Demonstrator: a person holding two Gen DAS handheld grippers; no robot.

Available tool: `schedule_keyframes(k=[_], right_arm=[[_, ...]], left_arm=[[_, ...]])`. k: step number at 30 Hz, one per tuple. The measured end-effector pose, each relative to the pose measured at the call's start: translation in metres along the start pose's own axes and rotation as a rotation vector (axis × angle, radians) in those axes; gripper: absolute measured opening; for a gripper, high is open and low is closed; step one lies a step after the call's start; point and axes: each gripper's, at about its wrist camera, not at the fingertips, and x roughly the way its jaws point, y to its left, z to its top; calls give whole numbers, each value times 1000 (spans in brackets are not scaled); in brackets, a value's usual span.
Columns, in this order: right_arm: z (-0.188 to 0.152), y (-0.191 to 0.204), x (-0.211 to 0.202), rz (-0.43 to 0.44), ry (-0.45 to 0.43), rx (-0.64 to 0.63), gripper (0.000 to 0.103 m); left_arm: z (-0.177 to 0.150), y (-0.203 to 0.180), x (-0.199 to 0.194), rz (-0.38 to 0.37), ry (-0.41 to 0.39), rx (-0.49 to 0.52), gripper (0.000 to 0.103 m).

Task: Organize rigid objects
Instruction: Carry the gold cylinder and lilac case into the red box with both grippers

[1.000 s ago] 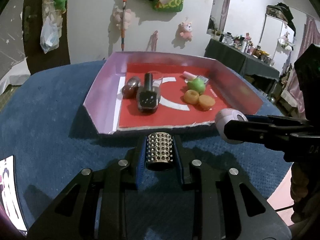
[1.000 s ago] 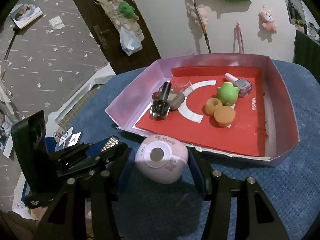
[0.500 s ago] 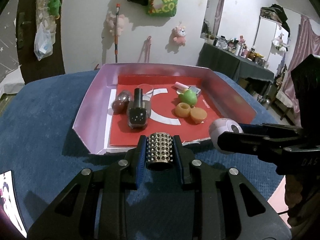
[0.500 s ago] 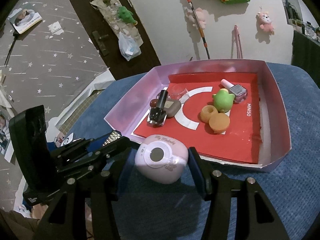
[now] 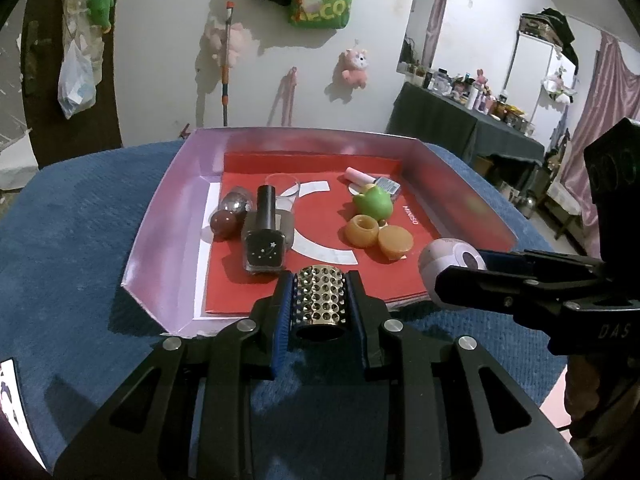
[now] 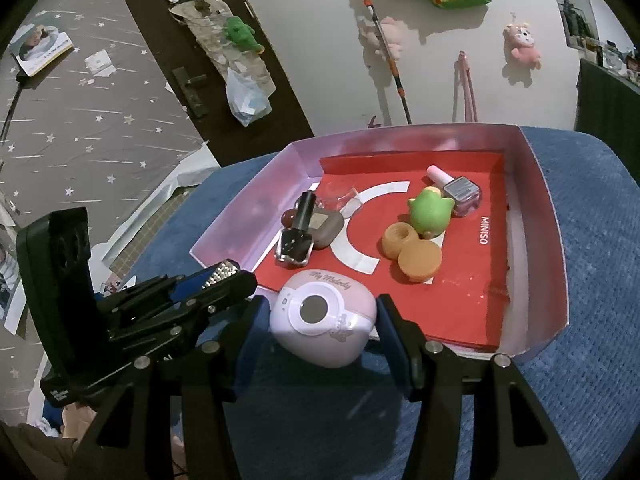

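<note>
**Both grippers loaded and hanging at the near edge of the tray**

Compared with a second ago, the left gripper has edged closer to the tray: its tips now overlap the near rim, where before they hung short of it. The right gripper has barely shifted.

The left fingers are squeezed tight on a studded metal tube, held lengthwise between the blue pads. To its right, the right gripper is partly open but clamped on a rounded pink case, its white ring facing up, just over the tray's near edge.

Inside the tray, left to right: a dark red ball with a silver ball behind it, a black nail polish bottle lying flat, a green toy, an orange ring touching an orange cap, and a pink nail polish bottle at the back.

The tray sits on a blue carpeted surface. Behind, a white wall carries plush toys and a green bag; a cluttered dark table stands far right.
</note>
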Motion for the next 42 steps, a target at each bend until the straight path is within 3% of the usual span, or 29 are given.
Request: schedule_keyframes(k=[22,42], right_arm=[[14,-25,43,-56,81,28,58],[13,-39,72,-107,149,40,58]], left_arm=[[12,9,49,-30,134,-17,24],[10,14,73,-25,195,-25,24]])
